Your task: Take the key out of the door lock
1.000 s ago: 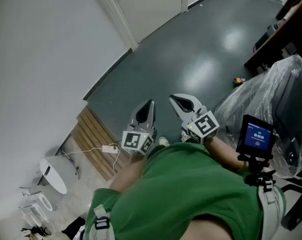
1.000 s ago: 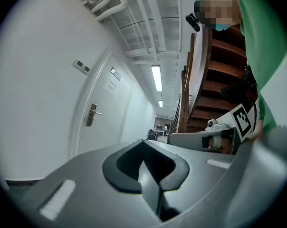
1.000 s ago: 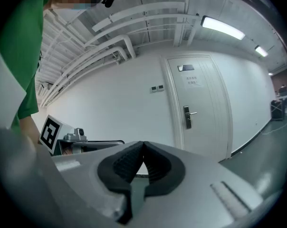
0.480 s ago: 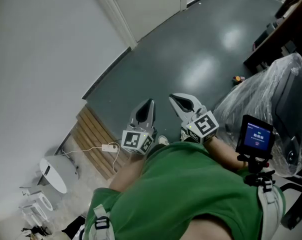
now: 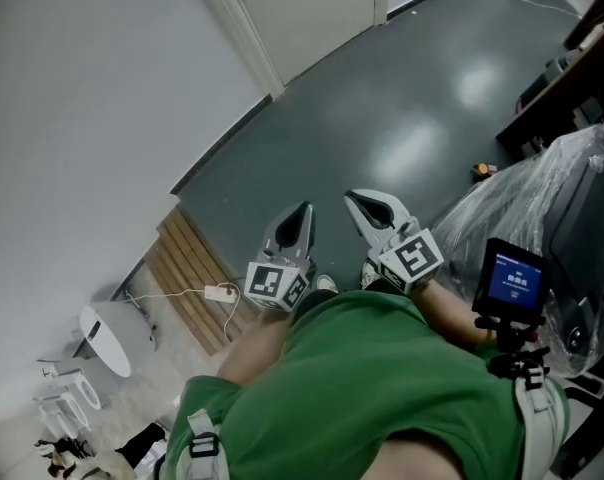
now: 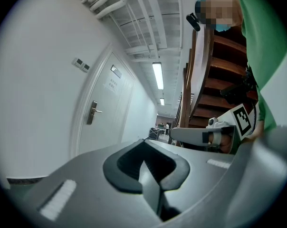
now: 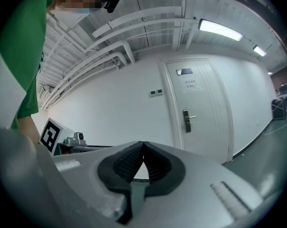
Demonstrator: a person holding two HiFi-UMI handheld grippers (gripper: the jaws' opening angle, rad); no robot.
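- The glossy dark grey floor (image 5: 402,118) runs wide beside a plain white wall (image 5: 82,98). Above are white ceiling pipes (image 7: 105,56), which only the gripper views catch.
- A closed white door (image 7: 200,108) stands in that wall. The head view shows only its foot, while the gripper views show its whole face.
- A brown wooden staircase (image 6: 215,75) shows in the left gripper view alone, and a bulk wrapped in clear plastic (image 5: 542,198) in the head view alone.
- The person in a green shirt (image 5: 362,388) holds both tongs out side by side, well short of the door.
- The left tongs (image 5: 300,213) have just been opening by a hair, yet their tips look together with nothing between them. The right tongs (image 5: 360,204) are clenched and empty.
- The silver lever handle (image 7: 187,119) is well apart from both tongs. The lock and key beneath it are too small to make out.
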